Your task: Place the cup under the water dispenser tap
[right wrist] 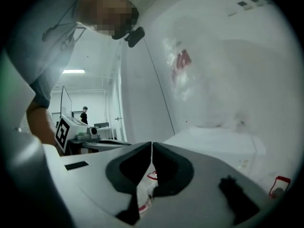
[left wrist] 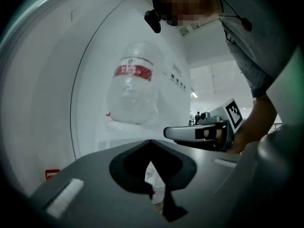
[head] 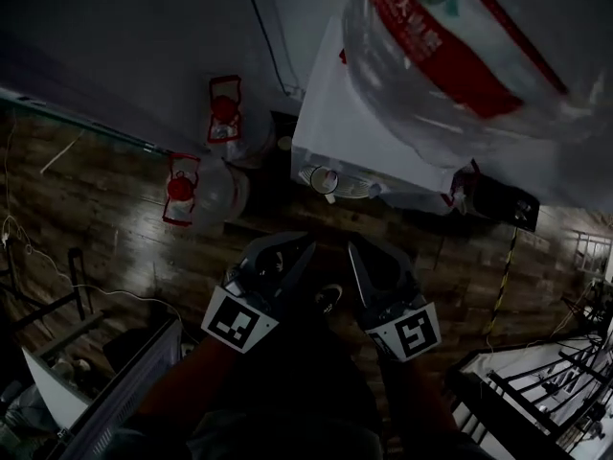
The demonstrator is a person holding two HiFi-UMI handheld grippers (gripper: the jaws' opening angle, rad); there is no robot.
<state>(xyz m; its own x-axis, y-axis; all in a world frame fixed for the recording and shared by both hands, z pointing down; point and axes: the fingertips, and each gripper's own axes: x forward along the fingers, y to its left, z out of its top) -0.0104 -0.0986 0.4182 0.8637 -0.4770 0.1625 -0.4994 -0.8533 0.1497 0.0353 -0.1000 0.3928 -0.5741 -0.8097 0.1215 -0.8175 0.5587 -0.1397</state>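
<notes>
The white water dispenser [head: 383, 142] stands at the upper right of the head view, with a big clear bottle [head: 450, 46] with a red label on top. A small round clear rim [head: 324, 178] shows at the dispenser's front; I cannot tell if it is the cup. My left gripper [head: 299, 249] and right gripper [head: 356, 252] hang side by side below it, apart from it, over the floor. In the left gripper view the jaws [left wrist: 151, 141] meet at their tips with nothing held. The right gripper's jaws [right wrist: 152, 144] also meet, empty. The bottle [left wrist: 134, 87] shows ahead of them.
Two water jugs with red handles [head: 225, 103] [head: 182, 188] stand on the dark wooden floor [head: 96, 218] left of the dispenser. Cables and a rack edge [head: 124, 391] lie at the lower left, and metal rails [head: 536, 381] at the lower right. A person stands far off [right wrist: 84, 113].
</notes>
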